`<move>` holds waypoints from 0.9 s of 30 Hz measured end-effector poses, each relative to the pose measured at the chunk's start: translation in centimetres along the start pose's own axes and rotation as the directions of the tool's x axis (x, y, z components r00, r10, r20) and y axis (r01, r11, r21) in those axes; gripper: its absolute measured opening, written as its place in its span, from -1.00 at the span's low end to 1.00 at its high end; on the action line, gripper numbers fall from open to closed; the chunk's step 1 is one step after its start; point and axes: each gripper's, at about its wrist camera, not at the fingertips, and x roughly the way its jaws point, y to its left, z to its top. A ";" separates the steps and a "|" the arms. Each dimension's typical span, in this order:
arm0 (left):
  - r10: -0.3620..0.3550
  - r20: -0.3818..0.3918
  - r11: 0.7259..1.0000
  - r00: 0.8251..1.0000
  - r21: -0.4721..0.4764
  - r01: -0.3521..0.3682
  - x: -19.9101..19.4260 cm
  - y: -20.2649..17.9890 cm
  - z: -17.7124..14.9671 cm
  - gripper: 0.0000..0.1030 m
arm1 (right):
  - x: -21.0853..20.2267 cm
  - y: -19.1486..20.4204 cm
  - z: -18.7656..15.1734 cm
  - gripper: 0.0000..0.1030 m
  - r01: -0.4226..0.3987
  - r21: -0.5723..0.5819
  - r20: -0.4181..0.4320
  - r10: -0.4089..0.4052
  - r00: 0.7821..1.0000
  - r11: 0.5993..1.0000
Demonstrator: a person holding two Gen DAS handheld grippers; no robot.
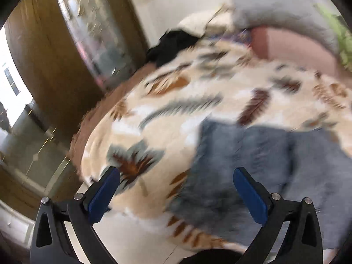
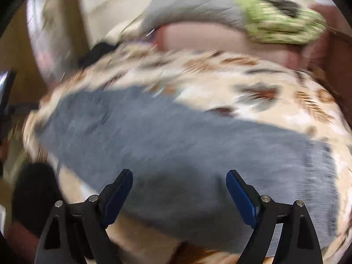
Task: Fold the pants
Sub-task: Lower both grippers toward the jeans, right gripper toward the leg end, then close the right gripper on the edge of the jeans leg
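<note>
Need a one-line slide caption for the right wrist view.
Open right tongs hover above grey pants spread on a feather-print blanket; frame motion-blurred.

Everything's motion-smeared; pants point(image 2: 176, 136) run off at 5 o'clock (left view too), and blanket point(image 1: 165, 114) pattern's mush.

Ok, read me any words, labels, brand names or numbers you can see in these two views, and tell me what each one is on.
None can be read.
Grey pants: no label or print shows; both views are motion-blurred.
Patterned blanket: feather and leaf shapes only, no lettering.
Pillows: plain, no text visible.
Each hand-held gripper: no marking visible on the blue pads.
</note>
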 end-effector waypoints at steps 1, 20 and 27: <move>-0.038 0.023 0.999 0.999 0.016 0.037 -1.1 -1.2 0.3 1.00 | -0.4 -1.1 0.3 0.72 0.020 0.045 0.015 -0.020 1.000 0.999; -0.237 -0.218 0.902 0.947 0.313 0.298 0.1 -18.5 -5.2 0.99 | 4.2 -15.7 3.0 -0.37 0.205 0.418 -0.140 -0.160 0.977 0.885; -0.229 -0.235 0.898 0.945 0.325 0.298 1.4 -19.4 -5.5 1.00 | 5.3 -16.1 3.7 -0.40 0.232 0.359 -0.149 -0.190 0.970 0.904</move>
